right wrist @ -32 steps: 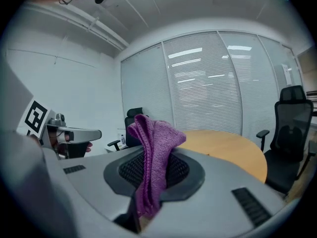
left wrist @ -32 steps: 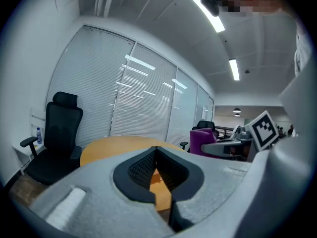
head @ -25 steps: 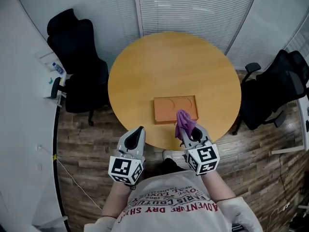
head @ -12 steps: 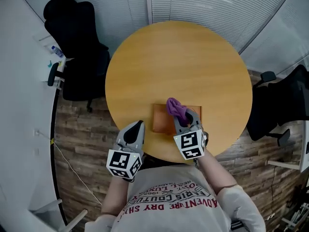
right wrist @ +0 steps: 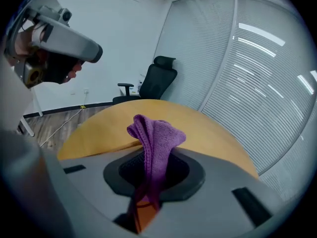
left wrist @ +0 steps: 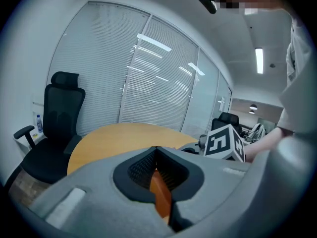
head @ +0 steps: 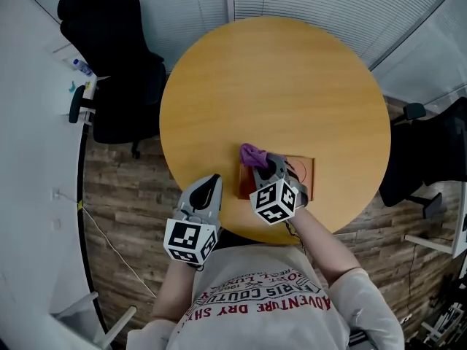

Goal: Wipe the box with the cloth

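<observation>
Since a second ago the right tongs (head: 267, 168), clamped on the crumpled purple knitted cloth (head: 252, 154), have swung left over the flat orange rectangular box (head: 305, 175). The box lies crosswise near the front edge of the round wooden table (head: 270, 86). The left tongs (head: 209, 189), closed and empty, hang just left of it.

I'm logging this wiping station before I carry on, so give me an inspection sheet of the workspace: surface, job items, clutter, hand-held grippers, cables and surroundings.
Surface: round wooden table, wood floor below.
Job's things: orange box near the table's near edge; purple cloth over its left end.
Clutter: nothing seen on the table.
Grippers: right hand-held gripper shut on the purple cloth, above the box; left hand-held gripper shut, empty, at the table's near edge.
Cables: thin pale cable on the floor at left.
Surroundings: black office chair at left, another at right; window blinds; bottle on a ledge at left.
</observation>
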`<state>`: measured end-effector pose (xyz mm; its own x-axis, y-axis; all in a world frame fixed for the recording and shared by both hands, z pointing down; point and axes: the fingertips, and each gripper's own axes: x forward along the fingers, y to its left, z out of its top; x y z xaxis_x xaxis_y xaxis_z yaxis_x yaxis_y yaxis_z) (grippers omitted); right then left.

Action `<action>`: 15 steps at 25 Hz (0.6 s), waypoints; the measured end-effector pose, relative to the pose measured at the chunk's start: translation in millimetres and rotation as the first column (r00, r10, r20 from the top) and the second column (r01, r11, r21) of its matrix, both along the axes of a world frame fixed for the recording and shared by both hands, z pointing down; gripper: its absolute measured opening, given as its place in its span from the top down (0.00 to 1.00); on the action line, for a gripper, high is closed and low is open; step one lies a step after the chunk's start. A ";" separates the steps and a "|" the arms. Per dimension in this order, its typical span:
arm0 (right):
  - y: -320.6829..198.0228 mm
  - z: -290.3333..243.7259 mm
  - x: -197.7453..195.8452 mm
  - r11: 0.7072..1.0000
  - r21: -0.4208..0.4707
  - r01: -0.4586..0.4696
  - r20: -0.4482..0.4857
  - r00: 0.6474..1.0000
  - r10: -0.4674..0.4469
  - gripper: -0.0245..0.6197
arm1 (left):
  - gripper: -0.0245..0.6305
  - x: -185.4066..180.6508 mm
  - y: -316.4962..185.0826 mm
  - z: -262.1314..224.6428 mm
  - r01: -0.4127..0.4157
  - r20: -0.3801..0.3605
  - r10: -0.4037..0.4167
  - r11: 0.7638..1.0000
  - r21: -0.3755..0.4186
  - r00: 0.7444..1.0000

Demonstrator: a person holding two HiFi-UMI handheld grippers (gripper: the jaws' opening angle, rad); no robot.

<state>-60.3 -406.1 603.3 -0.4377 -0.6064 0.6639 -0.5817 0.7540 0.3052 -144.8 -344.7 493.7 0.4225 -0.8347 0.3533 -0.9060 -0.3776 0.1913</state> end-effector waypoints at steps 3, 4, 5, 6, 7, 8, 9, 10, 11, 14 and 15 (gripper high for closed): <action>2.1 14.8 -6.7 1.000 -0.025 0.003 -0.041 0.999 -0.004 0.84 | 0.95 -6.4 -1.0 2.2 -0.011 0.005 0.011 1.000 -0.008 1.000; 2.9 18.5 -9.3 1.000 -0.031 0.004 -0.056 0.998 -0.006 0.84 | 0.95 -9.7 -1.0 3.6 -0.013 0.002 0.013 1.000 -0.013 1.000; 4.0 21.8 -12.0 0.999 -0.038 0.007 -0.069 0.998 -0.009 0.84 | 0.95 -13.4 -0.6 5.3 -0.014 -0.001 0.014 1.000 -0.020 1.000; 5.6 24.7 -14.5 0.999 -0.046 0.009 -0.078 0.997 -0.012 0.84 | 0.95 -17.0 0.1 7.1 -0.017 -0.002 0.017 1.000 -0.027 1.000; 7.5 27.2 -16.2 0.998 -0.054 0.010 -0.085 0.996 -0.015 0.84 | 0.95 -20.1 0.9 8.5 -0.020 -0.001 0.020 0.999 -0.032 1.000; 9.6 29.2 -16.8 0.998 -0.062 0.010 -0.090 0.996 -0.016 0.84 | 0.95 -22.5 1.7 9.1 -0.024 0.001 0.024 0.999 -0.034 1.000; 11.7 30.5 -16.4 0.998 -0.069 0.009 -0.095 0.995 -0.016 0.84 | 0.95 -24.4 2.3 8.8 -0.027 0.003 0.027 0.999 -0.033 1.000; 14.0 31.3 -15.4 0.997 -0.075 0.008 -0.100 0.995 -0.015 0.84 | 0.95 -26.0 2.7 7.9 -0.028 0.005 0.029 0.999 -0.031 1.000; 16.4 31.8 -14.3 0.997 -0.079 0.006 -0.105 0.994 -0.014 0.84 | 0.95 -27.5 3.1 6.8 -0.030 0.006 0.030 0.999 -0.029 1.000; 24.3 32.2 -12.4 0.995 -0.097 0.003 -0.115 0.993 -0.014 0.84 | 0.95 -31.4 4.3 4.5 -0.036 0.004 0.036 0.999 -0.024 0.999; 27.6 32.4 -12.4 0.994 -0.109 0.000 -0.115 0.993 -0.013 0.84 | 0.95 -32.4 5.0 4.5 -0.040 0.002 0.040 0.999 -0.023 0.999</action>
